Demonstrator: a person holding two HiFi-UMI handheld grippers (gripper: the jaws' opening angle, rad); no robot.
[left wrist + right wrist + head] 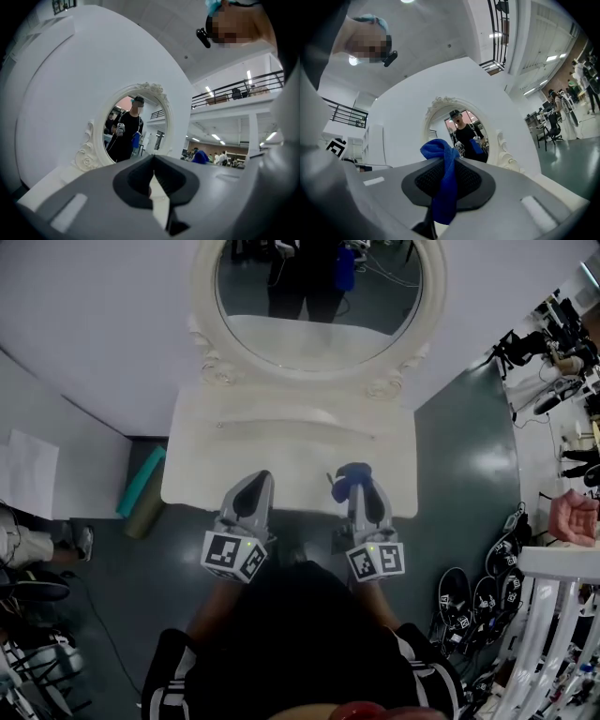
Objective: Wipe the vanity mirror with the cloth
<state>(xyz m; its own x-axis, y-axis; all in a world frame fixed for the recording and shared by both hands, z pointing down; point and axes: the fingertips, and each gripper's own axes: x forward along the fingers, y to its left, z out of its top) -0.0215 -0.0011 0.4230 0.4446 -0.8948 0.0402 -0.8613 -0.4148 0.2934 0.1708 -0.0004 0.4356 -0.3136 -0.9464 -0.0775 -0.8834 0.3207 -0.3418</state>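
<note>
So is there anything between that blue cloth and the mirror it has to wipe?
Nothing visible does. The blue cloth, clamped in the right gripper's jaws, faces the oval vanity mirror, with only the white vanity top beneath the gap.

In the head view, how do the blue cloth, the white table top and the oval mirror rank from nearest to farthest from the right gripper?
1. The cloth: clamped in the right gripper itself.
2. The table top: just below and ahead of it.
3. The mirror: upright at the table's back edge, farthest.
</note>
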